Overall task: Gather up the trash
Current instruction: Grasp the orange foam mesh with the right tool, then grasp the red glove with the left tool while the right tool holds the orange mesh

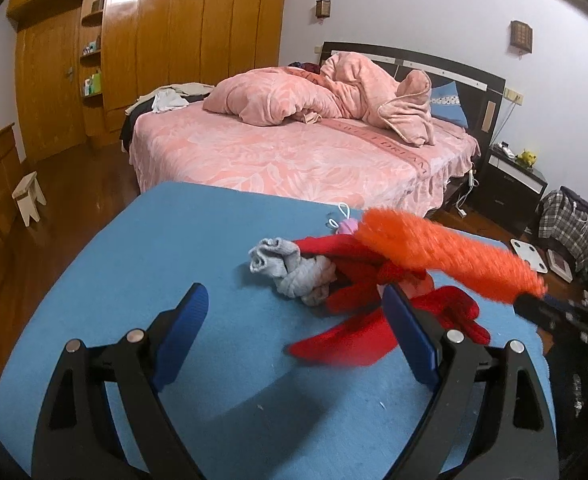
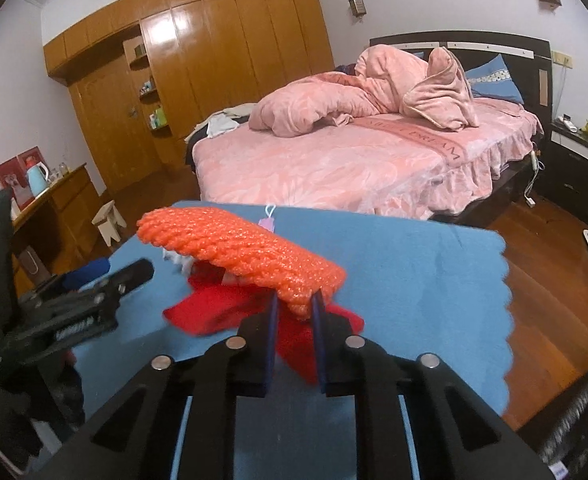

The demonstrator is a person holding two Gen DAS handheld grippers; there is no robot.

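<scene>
Right gripper point(image 2: 294, 306) pinches the orange foam net point(image 2: 239, 252), lifted above the bench point(image 2: 414, 264).
Left gripper point(image 1: 294, 316) hangs spread, holding nothing. I judge collecting barely begun: red cloth point(image 1: 346, 340), grey socks point(image 1: 294, 272) and a pink trinket point(image 1: 348, 226) lie uncollected; I see no bin.

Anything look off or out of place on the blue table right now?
Yes: clothing, not trash, is heaped on the blue table: a balled grey sock against crumpled red fabric. The right hand-held gripper holds an orange foam net sleeve above them. The left hand-held gripper is open.
</scene>
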